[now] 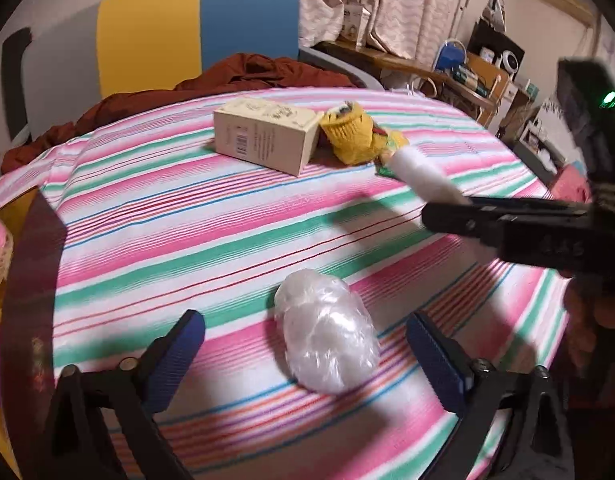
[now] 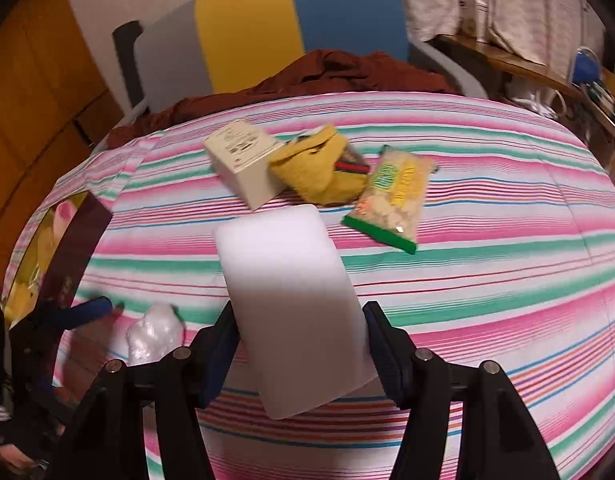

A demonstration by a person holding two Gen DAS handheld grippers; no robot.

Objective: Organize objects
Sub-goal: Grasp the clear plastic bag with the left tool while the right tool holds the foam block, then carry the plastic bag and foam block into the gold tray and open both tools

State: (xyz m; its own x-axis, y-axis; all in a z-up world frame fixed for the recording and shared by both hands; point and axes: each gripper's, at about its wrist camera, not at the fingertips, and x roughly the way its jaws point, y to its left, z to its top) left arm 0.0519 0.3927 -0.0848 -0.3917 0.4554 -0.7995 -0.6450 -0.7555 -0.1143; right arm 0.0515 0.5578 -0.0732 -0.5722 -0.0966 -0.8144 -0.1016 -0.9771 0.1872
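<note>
1. Right gripper point(image 2: 301, 344) held a white foam block point(image 2: 287, 300) between its pads, the block standing clear of the striped cloth point(image 2: 507, 280) and tilted away toward the far side; the left wrist view showed the same block point(image 1: 421, 174) sticking out of that gripper's black fingers at the right.
2. Left gripper point(image 1: 305, 344) stood wide, its blue pads point(image 1: 435, 354) on either side of a crumpled clear plastic bundle point(image 1: 327, 340) that lay on the cloth, with gaps on both sides and nothing pinched.
3. Far across the cloth sat a cream carton point(image 1: 263, 140), with a yellow knitted item point(image 1: 353, 132) touching its right end and a green-edged snack packet point(image 2: 395, 200) just to the right of that.
4. A dark-walled box point(image 2: 73, 256) stood at the left edge, holding yellow and pink things I could not make out.
5. By my reading, two steps ran together: the block was lifted and in transit, while the bundle was only bracketed.
6. Next, the left jaws would need to close gently, since the thin film looked likely to crush or slip.
7. Where the block belonged could not be told; the box at the left seemed a likely place.
</note>
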